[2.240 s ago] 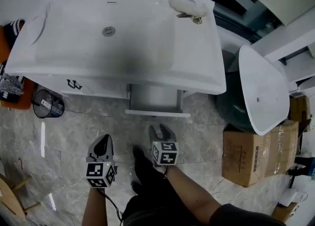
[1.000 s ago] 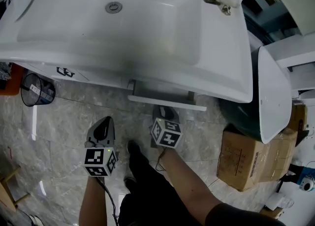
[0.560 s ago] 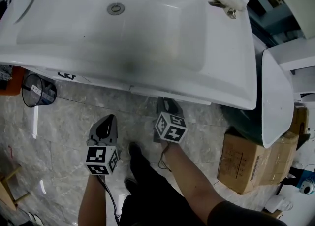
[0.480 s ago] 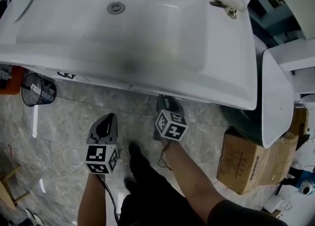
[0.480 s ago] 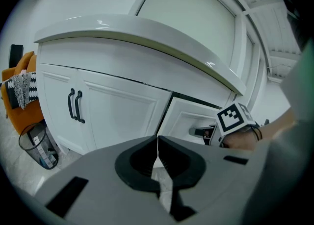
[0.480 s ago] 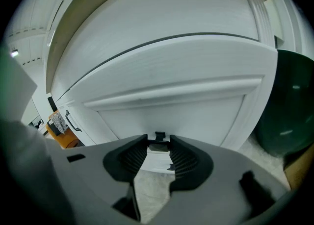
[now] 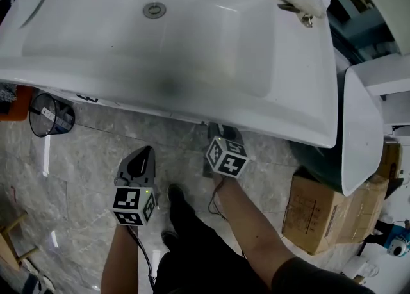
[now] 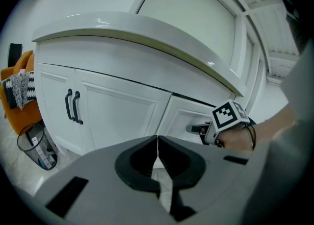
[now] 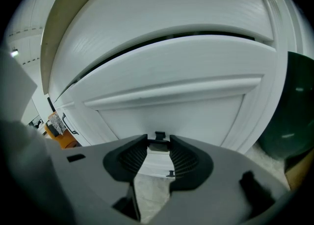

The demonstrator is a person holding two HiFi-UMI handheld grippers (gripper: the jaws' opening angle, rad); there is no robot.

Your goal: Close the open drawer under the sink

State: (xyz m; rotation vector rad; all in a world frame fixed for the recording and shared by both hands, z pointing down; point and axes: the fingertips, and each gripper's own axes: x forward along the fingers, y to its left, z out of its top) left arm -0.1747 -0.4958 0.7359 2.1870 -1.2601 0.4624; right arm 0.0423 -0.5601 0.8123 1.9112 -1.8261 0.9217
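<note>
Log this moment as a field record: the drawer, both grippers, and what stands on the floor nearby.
drawer: drawer front looks in line with the cabinet doors; from the head view it is hidden under the sink
right gripper: jaws apart, at the drawer front, drawer handle between the tips
left gripper: jaws together, empty, held back from the cabinet
floor: waste bin by the cabinet's left end; cardboard box at the right

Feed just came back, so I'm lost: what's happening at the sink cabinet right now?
A person has the right gripper at the drawer under the sink, jaws apart around its handle. The drawer looks about flush with the cabinet, so closed or nearly so. The left gripper, jaws together and empty, hangs aside.
</note>
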